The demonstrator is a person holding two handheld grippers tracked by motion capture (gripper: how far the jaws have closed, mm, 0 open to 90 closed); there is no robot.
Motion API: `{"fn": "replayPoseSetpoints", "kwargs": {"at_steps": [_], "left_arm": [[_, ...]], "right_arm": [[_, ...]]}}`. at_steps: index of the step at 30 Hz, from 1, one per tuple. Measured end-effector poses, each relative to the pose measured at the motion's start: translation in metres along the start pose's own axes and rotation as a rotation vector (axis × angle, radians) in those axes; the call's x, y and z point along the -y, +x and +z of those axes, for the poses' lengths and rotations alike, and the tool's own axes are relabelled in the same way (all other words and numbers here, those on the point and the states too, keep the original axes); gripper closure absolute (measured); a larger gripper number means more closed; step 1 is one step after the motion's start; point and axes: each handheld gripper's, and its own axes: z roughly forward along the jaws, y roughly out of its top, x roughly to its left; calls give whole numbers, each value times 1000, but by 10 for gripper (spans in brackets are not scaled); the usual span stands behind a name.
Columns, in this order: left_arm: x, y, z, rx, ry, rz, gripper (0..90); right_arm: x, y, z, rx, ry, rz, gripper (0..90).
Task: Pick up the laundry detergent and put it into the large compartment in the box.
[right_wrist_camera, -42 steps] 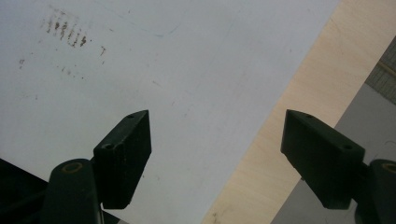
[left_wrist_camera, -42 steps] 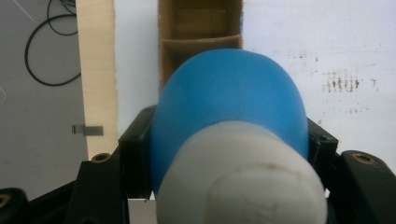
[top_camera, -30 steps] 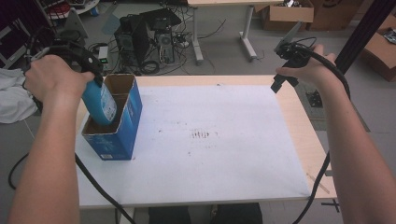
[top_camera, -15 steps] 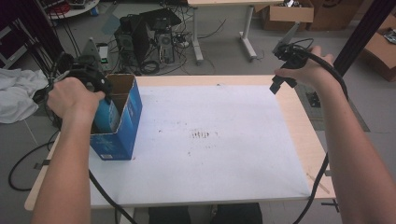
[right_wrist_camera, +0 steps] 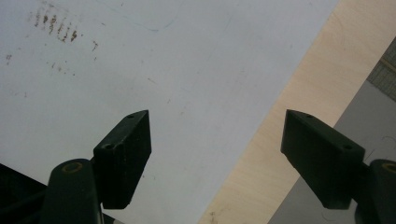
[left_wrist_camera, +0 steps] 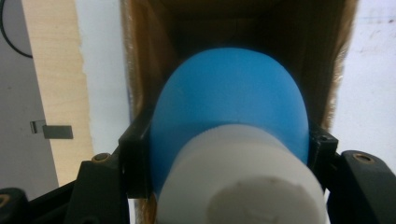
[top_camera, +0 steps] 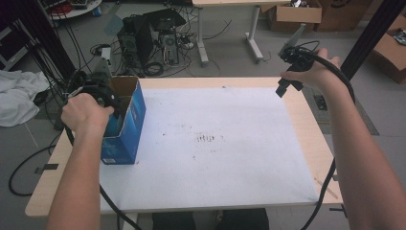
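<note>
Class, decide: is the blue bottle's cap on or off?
On. The left gripper view shows a white cap seated on the blue bottle, which the left gripper holds at the box mouth.

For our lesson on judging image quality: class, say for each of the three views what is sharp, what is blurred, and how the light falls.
High view: even, soft light, table and blue box fairly sharp. Left gripper view: blue bottle with white cap too close, soft and blurred; box interior dark. Right gripper view: right hand-held gripper open, crisp jaws, white sheet evenly lit.

white cloth [top_camera: 19,98] on floor, computer tower [top_camera: 136,40], cardboard boxes [top_camera: 287,17]
</note>
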Motion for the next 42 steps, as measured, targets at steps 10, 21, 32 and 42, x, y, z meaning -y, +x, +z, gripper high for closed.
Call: {"fn": "replayPoseSetpoints", "kwargs": {"at_steps": [10,21,32,42], "left_arm": [[0,0,21,6,20,4,380],[1,0,26,1,19,8,379],[1,-2,27,5,33,5,373],[3,0,19,18,16,-14,320]], "right_arm": [[0,-1,2,-5,6,12,246],[0,0,6,-11,8,10,246],[2,-1,5,-15,5,8,245],[5,-4,7,-22,6,20,245]]}}
